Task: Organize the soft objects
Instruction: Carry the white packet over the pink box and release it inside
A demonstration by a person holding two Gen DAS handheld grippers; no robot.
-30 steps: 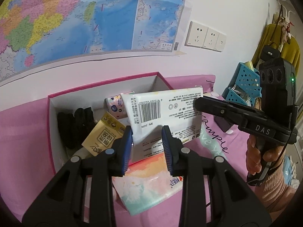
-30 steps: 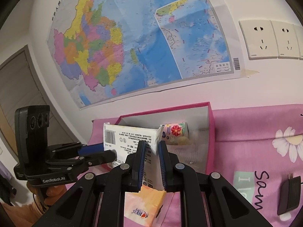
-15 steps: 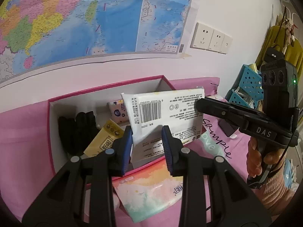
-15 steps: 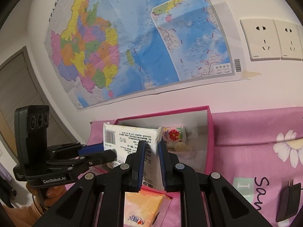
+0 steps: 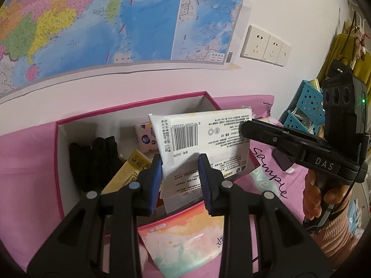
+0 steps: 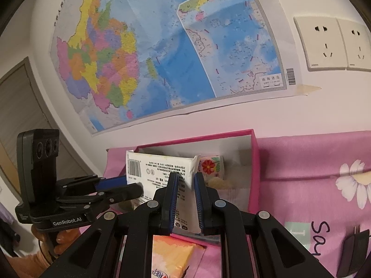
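A white tissue pack (image 5: pixel 204 136) with a barcode hangs over the pink-rimmed open box (image 5: pixel 129 106). My left gripper (image 5: pixel 179 165) is shut on its left end. My right gripper (image 6: pixel 186 180) is shut on its right end; the pack (image 6: pixel 160 169) also shows there above the box (image 6: pixel 254 162). Inside the box lie black gloves (image 5: pixel 95 155), a yellow tissue pack (image 5: pixel 129 173) and a small floral tissue pack (image 5: pixel 146 136), which also shows in the right wrist view (image 6: pixel 212 165).
An orange and teal tissue pack (image 5: pixel 185 238) lies on the pink bedsheet (image 5: pixel 25 162) in front of the box. A blue perforated basket (image 5: pixel 306 111) stands at the right. A black plug (image 6: pixel 354 243) lies on the sheet. A map (image 6: pixel 162 46) and sockets (image 6: pixel 331 44) are on the wall.
Both grippers have carried the white tissue pack a little further in over the box; the grips are unchanged.
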